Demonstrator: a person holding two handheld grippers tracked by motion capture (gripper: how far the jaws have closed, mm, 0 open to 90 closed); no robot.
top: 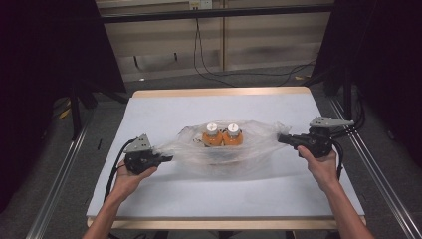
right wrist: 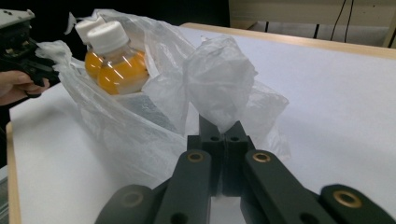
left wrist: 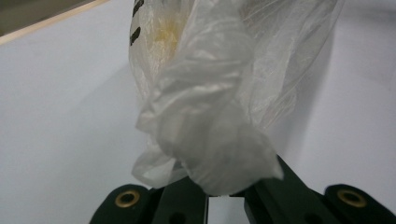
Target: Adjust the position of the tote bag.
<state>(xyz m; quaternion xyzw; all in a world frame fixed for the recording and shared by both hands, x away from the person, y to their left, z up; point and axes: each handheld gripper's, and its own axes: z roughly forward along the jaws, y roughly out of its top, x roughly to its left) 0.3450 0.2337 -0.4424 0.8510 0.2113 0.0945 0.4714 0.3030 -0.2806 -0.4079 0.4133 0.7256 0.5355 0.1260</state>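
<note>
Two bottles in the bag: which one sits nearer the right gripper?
The bottle on the right in the high view, beside its twin; in the right gripper view it is the front one, partly hiding the other. Both stand upright in the bag.

I'm seeing the white surface (top: 164,107) sitting mid-frame on grey floor (top: 45,164); black curtains (top: 45,45) are hanging at both sides, and cables (top: 209,69) are trailing down the beige wall (top: 268,45).

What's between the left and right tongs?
High view: the clear plastic bag stretched between the left tongs and right tongs, two orange bottles inside.
</note>
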